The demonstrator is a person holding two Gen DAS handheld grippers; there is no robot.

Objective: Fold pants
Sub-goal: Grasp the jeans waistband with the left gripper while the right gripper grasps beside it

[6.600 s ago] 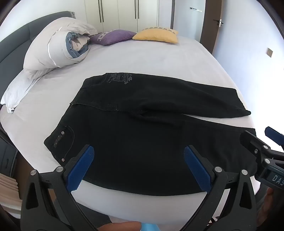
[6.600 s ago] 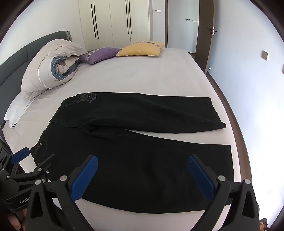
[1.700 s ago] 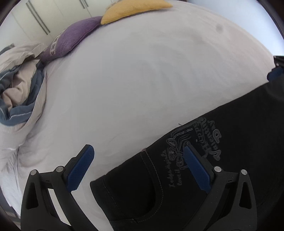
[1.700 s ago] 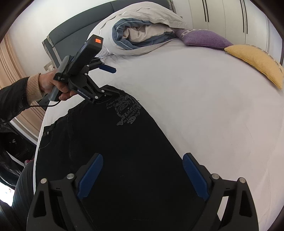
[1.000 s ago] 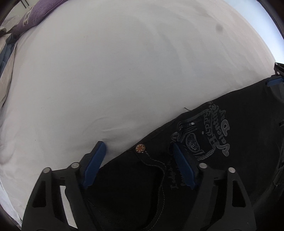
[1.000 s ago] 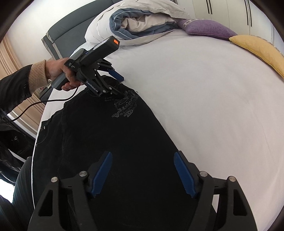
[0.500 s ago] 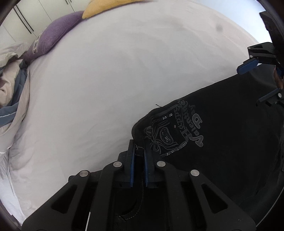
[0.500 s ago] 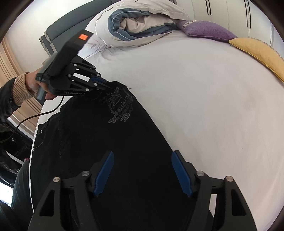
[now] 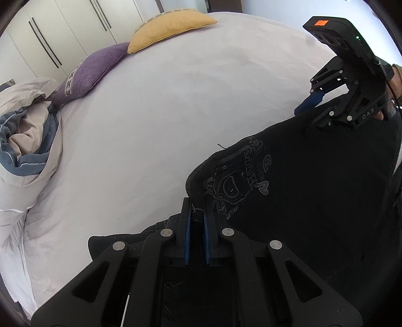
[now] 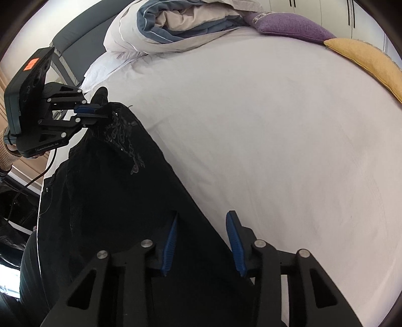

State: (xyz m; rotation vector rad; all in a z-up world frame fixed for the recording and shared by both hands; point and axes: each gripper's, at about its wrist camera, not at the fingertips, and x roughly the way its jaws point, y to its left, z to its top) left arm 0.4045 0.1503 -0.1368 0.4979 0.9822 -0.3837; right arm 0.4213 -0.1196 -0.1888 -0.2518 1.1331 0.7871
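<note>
While the bed (image 9: 201, 105) with its white sheet fills most of both views ahead of the tongs, the black pants (image 9: 314, 201) lie spread across its near side, under and between the two tools. Rolled duvet (image 10: 181, 22) sits at the headboard end, far ahead-left of the right gripper; purple cushion (image 9: 93, 70) and yellow cushion (image 9: 168, 27) lie beyond it, well apart from the pants. Left gripper (image 9: 195, 213): blue pads together, clamped on the waistband corner of the pants, just beside the printed graphic (image 9: 236, 178); that corner is lifted off the sheet. Right gripper (image 10: 203, 226): fingers apart, straddling the far edge of the pant leg, one finger over the fabric, the other over bare sheet. Can't tell if the pads touch the cloth.
</note>
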